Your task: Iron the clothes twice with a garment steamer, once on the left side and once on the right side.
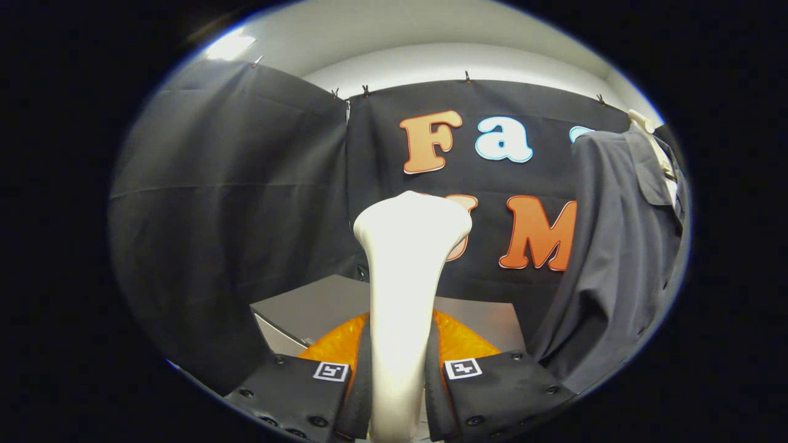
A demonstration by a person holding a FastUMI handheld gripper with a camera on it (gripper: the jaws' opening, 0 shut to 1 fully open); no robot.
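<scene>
A white garment steamer [403, 277] stands upright between my fingers, its wide head rising well above them. My gripper [398, 375] is shut on its handle, both fingers pressing on its sides. A dark grey shirt [615, 246] hangs on a pale hanger [643, 123] off to the right of the steamer head, apart from it. The steamer's lower end is hidden below the fingers.
A grey tabletop [314, 307] lies beyond the fingers, with an orange object [458, 341] on it right behind the steamer. Black cloth walls [234, 203] close the booth at the left and the back.
</scene>
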